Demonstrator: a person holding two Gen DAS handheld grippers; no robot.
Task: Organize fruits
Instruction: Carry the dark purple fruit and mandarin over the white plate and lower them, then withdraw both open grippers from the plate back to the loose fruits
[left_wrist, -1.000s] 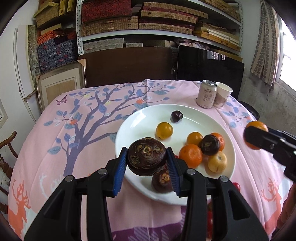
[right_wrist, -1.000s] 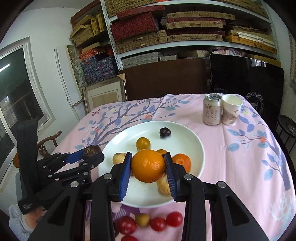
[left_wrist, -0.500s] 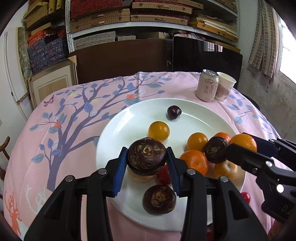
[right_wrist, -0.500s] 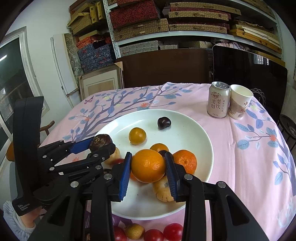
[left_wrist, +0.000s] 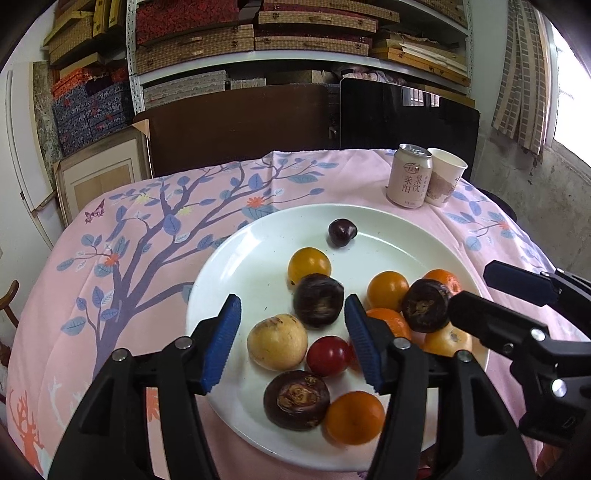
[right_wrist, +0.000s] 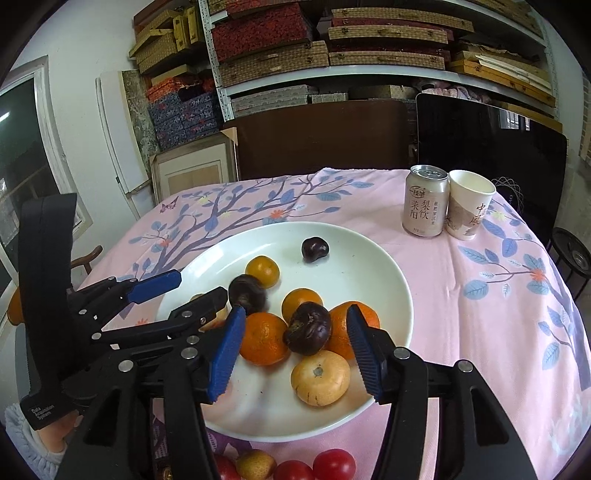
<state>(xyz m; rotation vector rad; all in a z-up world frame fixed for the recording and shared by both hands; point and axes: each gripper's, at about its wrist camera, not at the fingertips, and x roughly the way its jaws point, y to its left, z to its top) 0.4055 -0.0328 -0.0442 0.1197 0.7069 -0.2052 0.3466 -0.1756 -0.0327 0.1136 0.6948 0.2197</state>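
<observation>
A white plate (left_wrist: 258, 258) (right_wrist: 369, 258) holds several fruits. My left gripper (left_wrist: 293, 341) is open above the plate; a dark brown round fruit (left_wrist: 318, 300) lies free between its fingers, next to a yellow fruit (left_wrist: 277, 341) and a red tomato (left_wrist: 328, 355). My right gripper (right_wrist: 295, 350) is open over the plate; an orange (right_wrist: 264, 338) lies free by its left finger, beside another dark fruit (right_wrist: 307, 328) and a second orange (right_wrist: 364, 317). The right gripper also shows in the left wrist view (left_wrist: 476, 299).
A drink can (right_wrist: 426, 205) and a paper cup (right_wrist: 469, 205) stand at the table's far right. Tomatoes (right_wrist: 334, 463) and a small yellow fruit (right_wrist: 255, 463) lie on the pink cloth (right_wrist: 480, 295) before the plate. Shelves and a dark board stand behind.
Both grippers moved forward over the plate and opened. The left let go of the dark fruit and the right let go of the orange; both fruits now lie on the plate.
</observation>
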